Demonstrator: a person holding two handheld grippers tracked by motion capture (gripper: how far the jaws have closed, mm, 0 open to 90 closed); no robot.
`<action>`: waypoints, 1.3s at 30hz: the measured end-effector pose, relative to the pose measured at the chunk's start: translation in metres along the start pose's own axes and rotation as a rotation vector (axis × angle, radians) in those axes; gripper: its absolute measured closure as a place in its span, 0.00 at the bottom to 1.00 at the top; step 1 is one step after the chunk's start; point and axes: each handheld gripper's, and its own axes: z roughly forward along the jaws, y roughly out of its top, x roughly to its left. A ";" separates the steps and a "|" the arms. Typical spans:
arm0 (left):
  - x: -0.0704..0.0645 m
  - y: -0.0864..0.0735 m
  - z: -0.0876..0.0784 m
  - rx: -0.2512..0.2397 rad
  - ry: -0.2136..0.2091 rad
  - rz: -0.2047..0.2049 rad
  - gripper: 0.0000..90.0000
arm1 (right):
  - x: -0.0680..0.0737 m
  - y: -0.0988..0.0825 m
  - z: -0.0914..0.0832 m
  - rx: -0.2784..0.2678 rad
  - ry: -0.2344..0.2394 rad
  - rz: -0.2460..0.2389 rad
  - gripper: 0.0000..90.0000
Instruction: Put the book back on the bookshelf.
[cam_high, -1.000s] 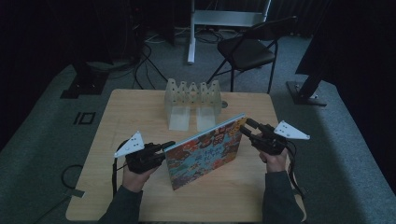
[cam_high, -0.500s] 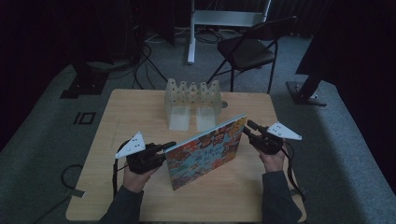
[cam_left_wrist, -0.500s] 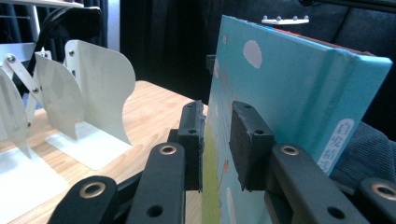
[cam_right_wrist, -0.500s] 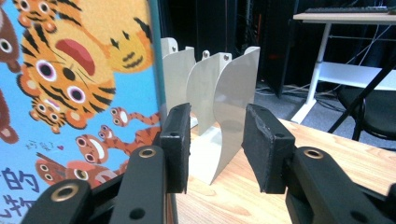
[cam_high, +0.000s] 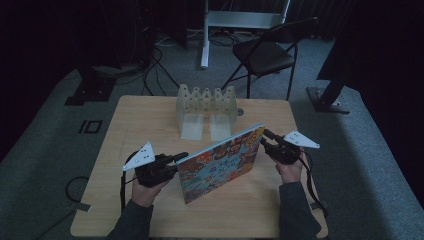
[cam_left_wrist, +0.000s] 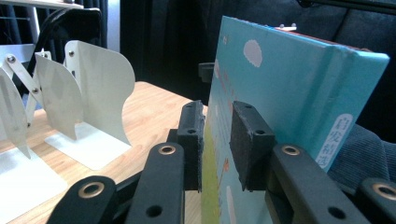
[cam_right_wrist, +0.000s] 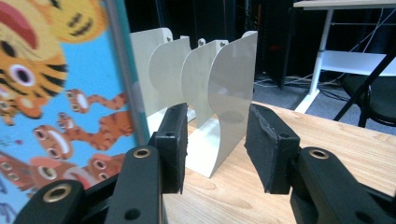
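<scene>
A picture book (cam_high: 220, 162) with tigers on its cover stands on edge across the middle of the wooden table (cam_high: 145, 115), tilted back. My left gripper (cam_high: 181, 158) is shut on its lower left end. In the left gripper view the pads (cam_left_wrist: 250, 140) sit on either side of the blue book (cam_left_wrist: 285, 79). At the book's right end my right gripper (cam_high: 265, 140) is open. Its jaws have just been opening, and nothing is between them. In the right gripper view the book's cover (cam_right_wrist: 56, 93) passes just left of my right gripper (cam_right_wrist: 215, 121).
A white rack of metal dividers (cam_high: 206, 102) stands at the table's far middle, behind the book, and shows beyond the jaws as the rack (cam_left_wrist: 88, 88) and the rack (cam_right_wrist: 224, 84). A folding chair (cam_high: 265, 55) and a white desk leg (cam_high: 205, 35) stand on the floor beyond.
My right gripper has sunk a little beside the book's right end. The left gripper and the book have stayed put.
</scene>
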 end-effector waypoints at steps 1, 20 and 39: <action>0.000 0.000 0.000 0.000 -0.001 -0.001 0.82 | 0.000 -0.001 0.001 0.000 -0.002 0.002 0.65; -0.005 -0.003 0.001 0.008 0.008 0.012 0.72 | -0.001 -0.004 -0.001 -0.036 0.053 0.015 0.67; 0.001 -0.009 -0.014 -0.010 0.071 -0.015 0.60 | -0.001 -0.005 -0.002 -0.044 0.062 0.021 0.69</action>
